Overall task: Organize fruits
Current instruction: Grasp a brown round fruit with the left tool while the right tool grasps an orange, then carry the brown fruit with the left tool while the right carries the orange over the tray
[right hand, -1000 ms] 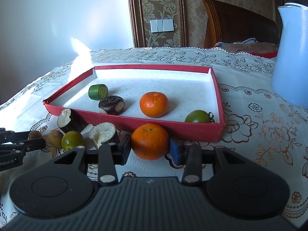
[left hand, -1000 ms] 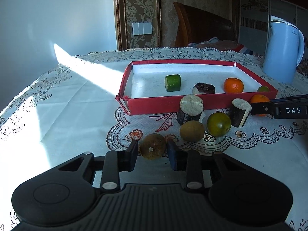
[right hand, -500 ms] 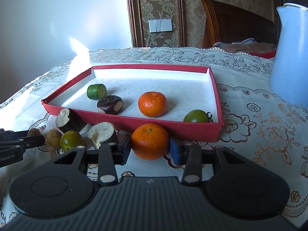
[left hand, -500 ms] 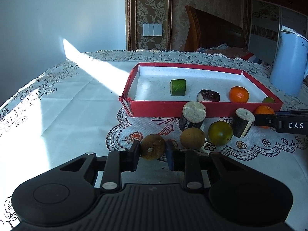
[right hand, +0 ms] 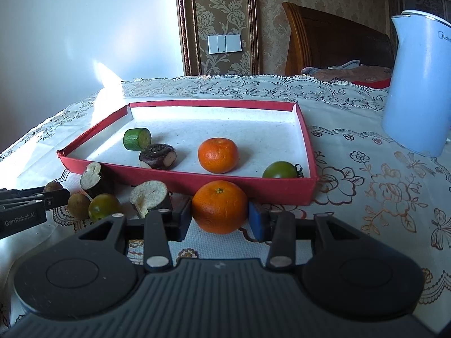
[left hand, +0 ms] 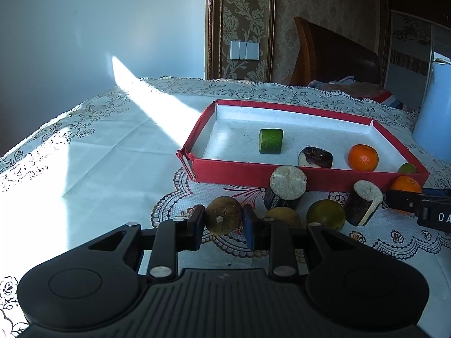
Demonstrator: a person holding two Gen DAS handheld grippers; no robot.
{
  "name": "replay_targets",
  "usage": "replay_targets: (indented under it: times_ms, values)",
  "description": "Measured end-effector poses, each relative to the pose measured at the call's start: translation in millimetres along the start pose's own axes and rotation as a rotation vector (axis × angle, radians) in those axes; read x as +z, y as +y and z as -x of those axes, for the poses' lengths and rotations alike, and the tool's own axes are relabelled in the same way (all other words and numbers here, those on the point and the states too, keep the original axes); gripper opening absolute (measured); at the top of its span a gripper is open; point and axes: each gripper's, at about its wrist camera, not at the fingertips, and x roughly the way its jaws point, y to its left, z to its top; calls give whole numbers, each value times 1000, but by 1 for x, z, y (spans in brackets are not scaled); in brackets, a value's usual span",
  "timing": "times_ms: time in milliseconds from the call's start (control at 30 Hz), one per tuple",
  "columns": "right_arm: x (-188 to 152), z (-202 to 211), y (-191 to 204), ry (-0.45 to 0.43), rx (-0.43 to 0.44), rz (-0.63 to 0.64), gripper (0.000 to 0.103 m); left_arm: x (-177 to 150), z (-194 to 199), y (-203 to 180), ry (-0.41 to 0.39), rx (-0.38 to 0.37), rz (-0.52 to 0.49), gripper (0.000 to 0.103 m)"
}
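My left gripper [left hand: 223, 221] is shut on a small brown round fruit [left hand: 223, 219] and holds it just above the cloth in front of the red tray [left hand: 310, 176]. My right gripper [right hand: 220, 219] is shut on an orange [right hand: 220, 207] close to the tray's near wall [right hand: 253, 190]. In the tray lie a green cucumber piece [right hand: 136, 139], a dark purple chunk [right hand: 157, 156], an orange [right hand: 218, 155] and a green tomato [right hand: 280, 169]. In front of the tray lie another brown fruit [left hand: 283, 217], a green tomato [left hand: 325, 214] and two dark cut chunks [left hand: 286, 187] [left hand: 363, 205].
A light blue kettle [right hand: 420, 84] stands on the table at the right, behind the tray. The lace tablecloth [left hand: 98, 152] covers the table, with a bright sun patch on the left. A wooden chair [right hand: 332, 45] stands beyond the far edge.
The left gripper has closed on the brown fruit and lifted it slightly, the view tilting up. The right gripper has closed in on the orange.
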Motion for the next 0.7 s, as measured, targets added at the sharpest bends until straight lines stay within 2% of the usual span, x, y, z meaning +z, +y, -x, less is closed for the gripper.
replay_targets:
  times_ms: [200, 367, 700]
  values:
    - [-3, 3, 4, 5, -29, -21, 40, -1, 7, -11, -31, 32, -3, 28]
    - [-12, 10, 16, 14, -34, -10, 40, -2, 13, -18, -49, 22, 10, 28]
    - [-17, 19, 30, -9, -39, -12, 40, -3, 26, -47, -100, 1, -46, 28]
